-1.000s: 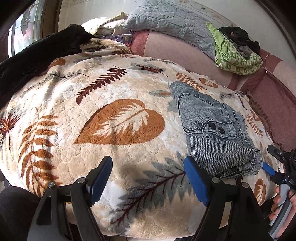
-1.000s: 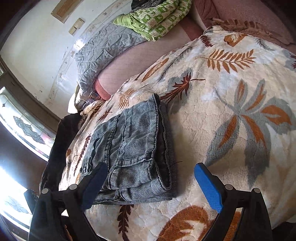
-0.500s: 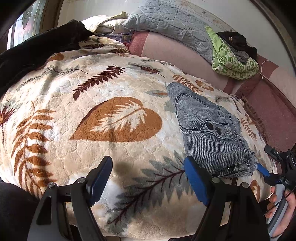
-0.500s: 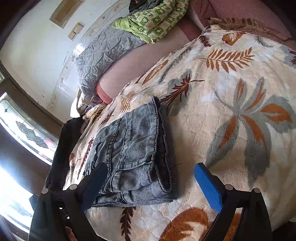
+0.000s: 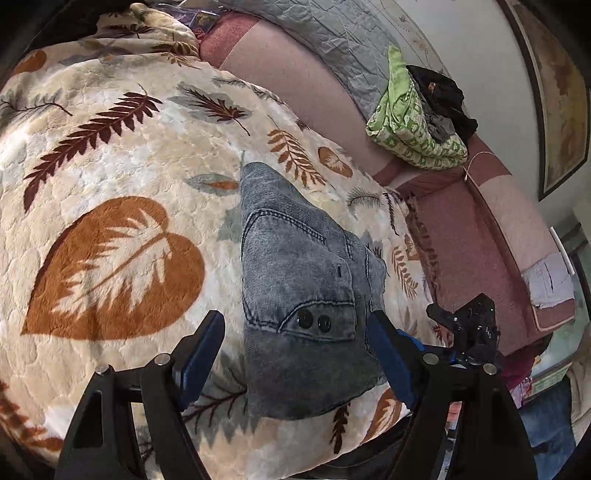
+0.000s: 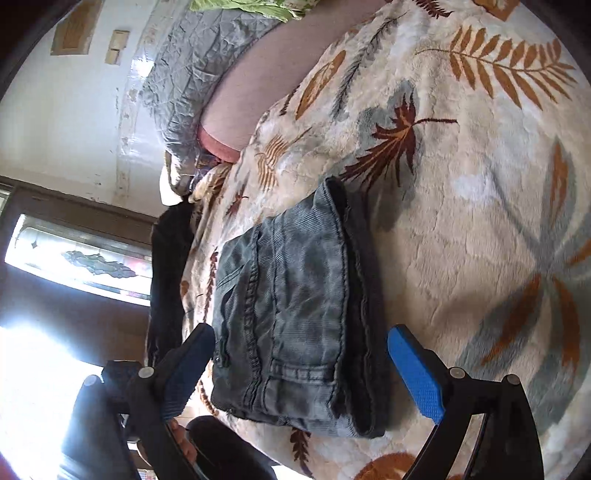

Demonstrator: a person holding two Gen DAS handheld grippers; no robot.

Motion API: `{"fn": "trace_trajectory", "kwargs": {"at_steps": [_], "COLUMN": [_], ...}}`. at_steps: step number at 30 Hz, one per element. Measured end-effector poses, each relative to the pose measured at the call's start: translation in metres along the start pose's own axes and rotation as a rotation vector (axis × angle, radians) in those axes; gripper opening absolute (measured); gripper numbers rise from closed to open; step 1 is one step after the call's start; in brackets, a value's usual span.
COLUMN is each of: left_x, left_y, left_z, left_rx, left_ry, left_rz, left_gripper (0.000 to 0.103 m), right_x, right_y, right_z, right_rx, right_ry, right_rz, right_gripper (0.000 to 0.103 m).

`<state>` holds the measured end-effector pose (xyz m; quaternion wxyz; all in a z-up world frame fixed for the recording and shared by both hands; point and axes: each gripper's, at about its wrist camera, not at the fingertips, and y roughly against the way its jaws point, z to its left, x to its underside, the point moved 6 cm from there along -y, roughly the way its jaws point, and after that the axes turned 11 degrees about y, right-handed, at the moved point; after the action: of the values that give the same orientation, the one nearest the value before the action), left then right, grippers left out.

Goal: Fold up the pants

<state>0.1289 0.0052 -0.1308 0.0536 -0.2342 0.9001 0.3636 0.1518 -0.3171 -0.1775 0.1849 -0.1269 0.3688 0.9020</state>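
Note:
The grey denim pants (image 5: 306, 295) lie folded into a compact stack on the leaf-patterned blanket (image 5: 110, 184); they also show in the right wrist view (image 6: 295, 314). My left gripper (image 5: 295, 354) is open, its blue pads on either side of the stack's near end, above it. My right gripper (image 6: 299, 373) is open, its pads straddling the stack's near end. The right gripper's black body (image 5: 469, 332) shows beyond the pants' right edge in the left wrist view. Neither gripper holds cloth.
A pink sofa back (image 5: 295, 85) runs behind the blanket, with a grey quilt (image 5: 332, 33) and a green patterned cloth pile (image 5: 413, 129) on it. A dark garment (image 6: 166, 280) lies at the blanket's edge near a window (image 6: 74, 258).
Both grippers have moved in toward the folded pants, so the stack now lies between each pair of pads. The pants have not moved.

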Motion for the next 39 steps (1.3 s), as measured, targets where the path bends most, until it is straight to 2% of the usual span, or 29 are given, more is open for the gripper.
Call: {"fn": "trace_trajectory", "kwargs": {"at_steps": [4, 7, 10, 12, 17, 22, 24, 27, 28, 29, 30, 32, 33, 34, 39], "left_x": [-0.010, -0.013, -0.016, -0.019, -0.027, -0.037, -0.039, -0.033, -0.029, -0.027, -0.025, -0.024, -0.024, -0.024, -0.022], "left_y": [-0.029, -0.045, -0.049, -0.051, -0.053, -0.056, -0.058, -0.069, -0.074, -0.078, -0.082, -0.083, -0.083, -0.083, -0.081], "left_z": [-0.006, -0.004, -0.003, 0.000, 0.005, 0.016, 0.021, 0.020, 0.019, 0.018, 0.019, 0.019, 0.020, 0.019, 0.013], "left_rx": [0.048, 0.030, 0.057, 0.078, 0.111, 0.101, 0.071, 0.052, 0.040, 0.016, -0.019, -0.034, -0.042, -0.049, -0.108], "left_ry": [0.051, 0.056, 0.074, 0.098, 0.141, 0.185, 0.180, 0.162, 0.149, 0.131, 0.116, 0.104, 0.100, 0.094, 0.035], "left_rz": [0.097, 0.126, 0.141, 0.158, 0.165, 0.148, 0.144, 0.183, 0.195, 0.206, 0.200, 0.188, 0.185, 0.183, 0.159], "left_gripper": [0.080, 0.080, 0.080, 0.080, 0.080, 0.079, 0.079, 0.079, 0.072, 0.057, 0.053, 0.044, 0.043, 0.039, 0.033], "right_x": [-0.008, -0.009, -0.015, -0.017, -0.018, -0.020, -0.019, -0.020, -0.020, -0.020, -0.019, -0.019, -0.019, -0.018, -0.019], "right_y": [-0.023, -0.037, -0.042, -0.047, -0.056, -0.056, -0.056, -0.057, -0.058, -0.059, -0.059, -0.059, -0.059, -0.058, -0.060], "right_z": [-0.009, -0.014, -0.012, -0.014, -0.018, -0.021, -0.022, -0.021, -0.020, -0.019, -0.018, -0.017, -0.017, -0.016, 0.000], "right_rx": [-0.029, 0.002, 0.005, 0.010, 0.079, 0.077, 0.081, 0.092, 0.095, 0.099, 0.106, 0.148, 0.163, 0.173, 0.236], "right_ry": [-0.031, -0.027, -0.013, -0.016, 0.008, 0.002, 0.005, 0.023, 0.033, 0.038, 0.043, 0.071, 0.079, 0.090, 0.179], "right_rz": [0.088, 0.126, 0.137, 0.156, 0.194, 0.208, 0.213, 0.224, 0.227, 0.227, 0.229, 0.240, 0.243, 0.245, 0.244], "right_gripper": [0.096, 0.096, 0.094, 0.089, 0.060, 0.059, 0.058, 0.059, 0.059, 0.058, 0.056, 0.041, 0.037, 0.029, 0.018]}}
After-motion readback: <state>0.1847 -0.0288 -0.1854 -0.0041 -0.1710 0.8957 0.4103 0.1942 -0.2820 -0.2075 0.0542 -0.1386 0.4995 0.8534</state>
